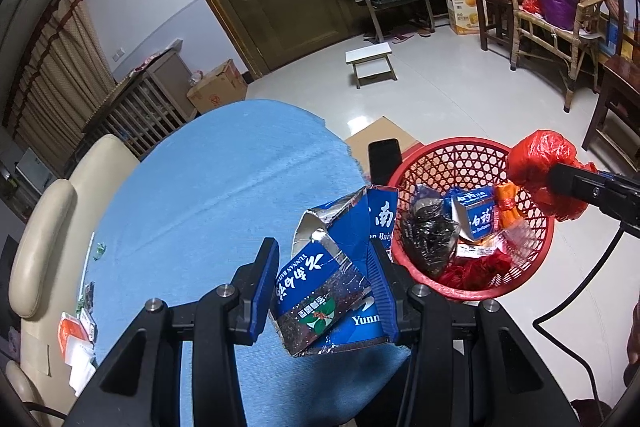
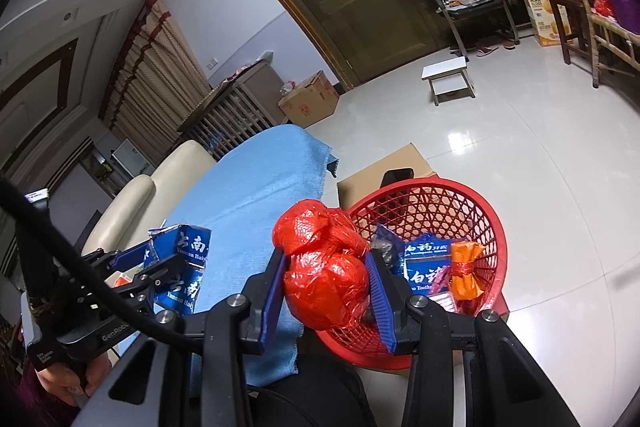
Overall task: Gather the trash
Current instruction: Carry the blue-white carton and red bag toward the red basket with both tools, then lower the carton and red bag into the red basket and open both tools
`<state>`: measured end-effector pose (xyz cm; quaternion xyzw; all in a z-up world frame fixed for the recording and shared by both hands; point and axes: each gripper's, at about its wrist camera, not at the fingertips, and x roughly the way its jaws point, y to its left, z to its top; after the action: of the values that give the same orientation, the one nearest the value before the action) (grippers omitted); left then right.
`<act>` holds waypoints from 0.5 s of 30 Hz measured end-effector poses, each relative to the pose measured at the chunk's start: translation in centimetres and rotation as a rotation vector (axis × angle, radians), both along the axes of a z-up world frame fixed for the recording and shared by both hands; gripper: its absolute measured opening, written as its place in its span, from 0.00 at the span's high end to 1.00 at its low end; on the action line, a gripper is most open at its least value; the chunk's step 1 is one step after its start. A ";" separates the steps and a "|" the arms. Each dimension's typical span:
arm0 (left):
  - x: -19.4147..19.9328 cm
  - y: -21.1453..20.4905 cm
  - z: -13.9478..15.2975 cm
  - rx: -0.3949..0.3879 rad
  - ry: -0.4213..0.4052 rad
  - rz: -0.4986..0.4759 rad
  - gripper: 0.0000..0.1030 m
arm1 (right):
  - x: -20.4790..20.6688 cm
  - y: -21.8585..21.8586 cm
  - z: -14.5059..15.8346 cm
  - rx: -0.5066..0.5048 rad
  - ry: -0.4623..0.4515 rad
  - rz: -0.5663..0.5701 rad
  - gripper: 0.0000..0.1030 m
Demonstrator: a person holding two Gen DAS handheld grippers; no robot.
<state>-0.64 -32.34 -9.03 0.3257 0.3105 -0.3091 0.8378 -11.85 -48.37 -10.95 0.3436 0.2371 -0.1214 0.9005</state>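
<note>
The crushed blue box (image 1: 328, 279) sits pinched between the pads of the left gripper (image 1: 326, 291), just beside the red basket (image 1: 532, 267), above the blue cloth (image 1: 208, 195).

From the right wrist, the red plastic bag (image 2: 326, 267) is squeezed between the pads of the right gripper (image 2: 328, 291), at the basket's (image 2: 492, 227) near rim, partly over the cloth (image 2: 248, 187).

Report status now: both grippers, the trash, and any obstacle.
Left gripper shut on blue carton. Right gripper shut on red bag. Red basket close, nothing blocking.
</note>
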 end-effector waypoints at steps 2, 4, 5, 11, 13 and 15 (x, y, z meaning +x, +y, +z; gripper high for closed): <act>0.1 -0.3 -0.3 -0.004 0.018 -0.008 0.55 | -0.2 -0.2 -0.3 0.003 0.003 -0.006 0.59; 0.2 -0.7 -0.5 -0.014 0.046 -0.023 0.55 | -0.4 -0.5 -0.6 0.008 0.006 -0.016 0.59; 0.2 -0.9 -0.6 -0.019 0.058 -0.029 0.55 | -0.5 -0.8 -0.7 0.011 0.008 -0.023 0.59; 0.2 -2.4 -1.5 -0.030 0.115 -0.058 0.55 | -1.2 -2.2 -1.7 0.035 0.015 -0.067 0.59; 0.1 -2.9 -1.9 -0.030 0.132 -0.066 0.55 | -1.4 -2.6 -1.8 0.039 0.017 -0.078 0.59; -0.1 -3.4 -2.2 -0.023 0.135 -0.073 0.55 | -1.7 -2.9 -2.0 0.046 0.018 -0.089 0.59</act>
<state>-0.72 -35.77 -11.19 0.3056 0.3504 -0.3643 0.8069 -13.50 -51.29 -12.98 0.3733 0.2326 -0.1589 0.8839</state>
